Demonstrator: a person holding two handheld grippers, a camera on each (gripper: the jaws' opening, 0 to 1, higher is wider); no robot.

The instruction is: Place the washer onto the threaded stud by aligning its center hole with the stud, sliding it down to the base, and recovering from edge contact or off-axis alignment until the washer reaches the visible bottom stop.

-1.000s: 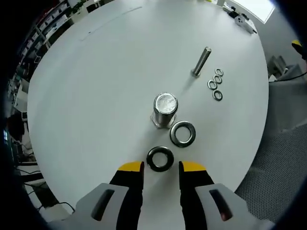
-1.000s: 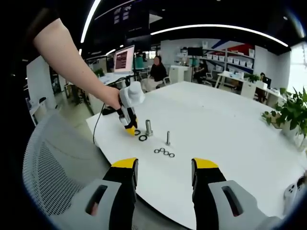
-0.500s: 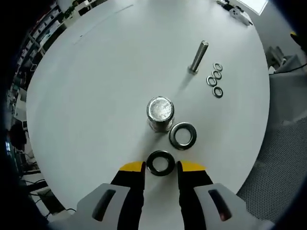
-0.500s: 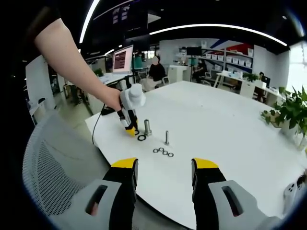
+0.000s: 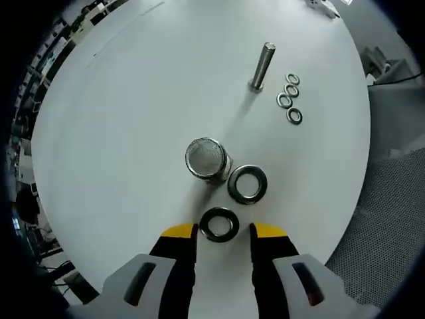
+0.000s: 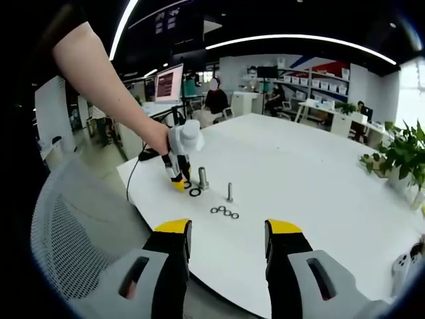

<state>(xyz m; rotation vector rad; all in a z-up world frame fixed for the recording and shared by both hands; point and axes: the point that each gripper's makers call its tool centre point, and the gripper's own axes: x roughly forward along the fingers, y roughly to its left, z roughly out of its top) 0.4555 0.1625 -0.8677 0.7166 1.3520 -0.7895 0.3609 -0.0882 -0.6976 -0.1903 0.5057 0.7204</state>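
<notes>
Lying flat on the table (image 5: pixel 119 119), the dark washer (image 5: pixel 220 224) is sitting between the left gripper's (image 5: pixel 220 230) parted jaws, near the stud (image 5: pixel 206 159). Judged rigid, light, slippery; pinch across its rim. Right gripper (image 6: pixel 223 228) is hanging open, empty.

Round white table (image 5: pixel 133 100) seen. Large threaded stud (image 5: pixel 207 159) stood upright near edge; two large washers (image 5: pixel 248 184) (image 5: pixel 220 224) laid flat just beside it. Thin stud (image 5: pixel 261 66) stood farther in, three small washers (image 5: pixel 289 98) clustered beside it.
</notes>
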